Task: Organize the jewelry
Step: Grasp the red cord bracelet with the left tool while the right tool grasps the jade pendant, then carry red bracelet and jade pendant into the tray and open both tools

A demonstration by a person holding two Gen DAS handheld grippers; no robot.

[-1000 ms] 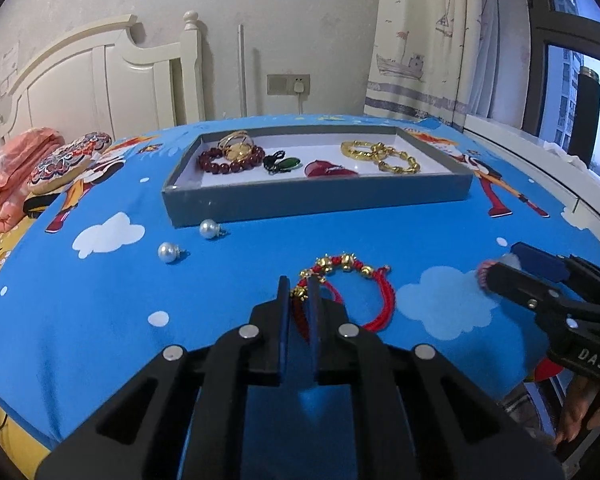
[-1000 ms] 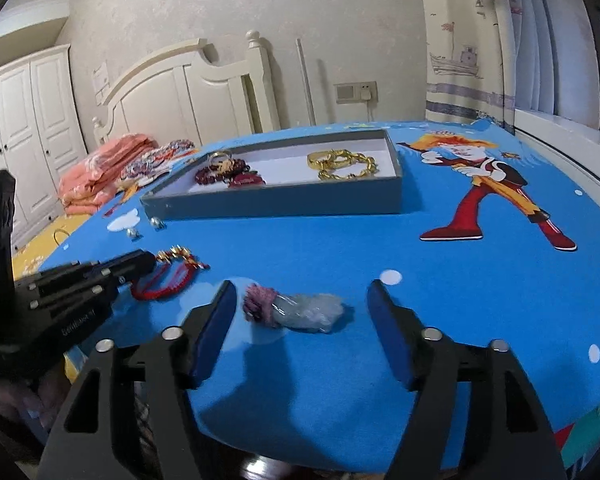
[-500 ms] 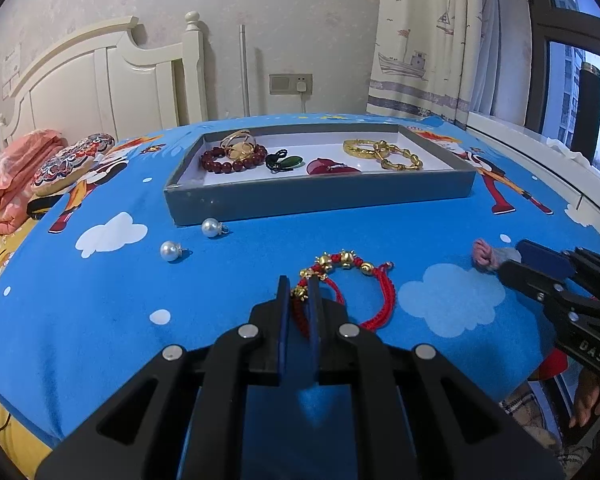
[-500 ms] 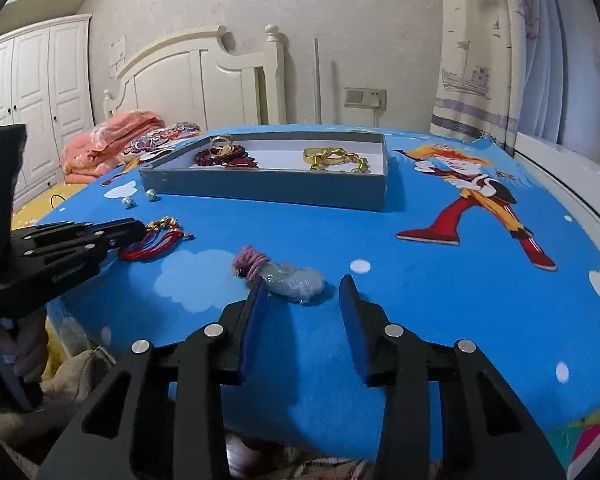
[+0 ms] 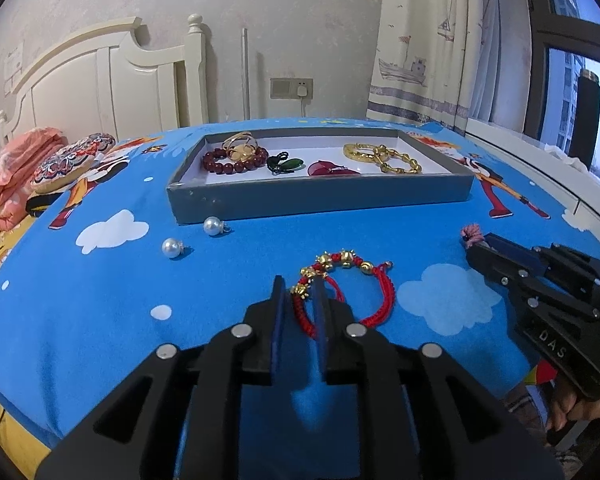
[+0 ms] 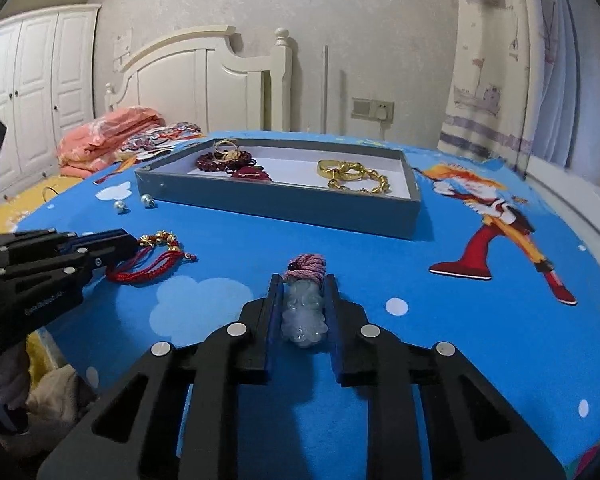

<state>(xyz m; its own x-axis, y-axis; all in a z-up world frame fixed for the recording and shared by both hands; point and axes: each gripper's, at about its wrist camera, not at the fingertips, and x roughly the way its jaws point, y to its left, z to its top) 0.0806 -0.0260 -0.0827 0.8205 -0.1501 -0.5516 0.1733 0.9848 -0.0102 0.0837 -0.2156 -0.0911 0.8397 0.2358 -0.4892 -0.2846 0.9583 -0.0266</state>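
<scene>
Since a second ago the right gripper (image 6: 303, 280) has narrowed from wide open to a close clasp on the jade pendant (image 6: 303, 312), whose pink cord (image 6: 306, 266) pokes out past the fingertips; the pendant lies lengthwise between the fingers on the blue cloth (image 6: 440, 360), near the front edge. Meanwhile the left gripper (image 5: 299, 286) has stayed put, its fingers nearly together around one side of the red bracelet (image 5: 342, 286), the gold beads just ahead of the tips and the rest of the loop lying free to the right on the cloth. Both pieces look grasped but, as far as can be judged, not yet lifted. Farther back sits the grey tray (image 5: 320, 200), already holding a dark bead bracelet (image 5: 234, 160), a green charm (image 5: 286, 163), a red piece (image 5: 328, 168) and gold chains (image 5: 384, 158). Two pearls (image 5: 194, 238) rest on the cloth just in front of its left corner. With both grips set, the likely next step is carrying each piece over the tray's front wall; the pearls remain to be collected.
</scene>
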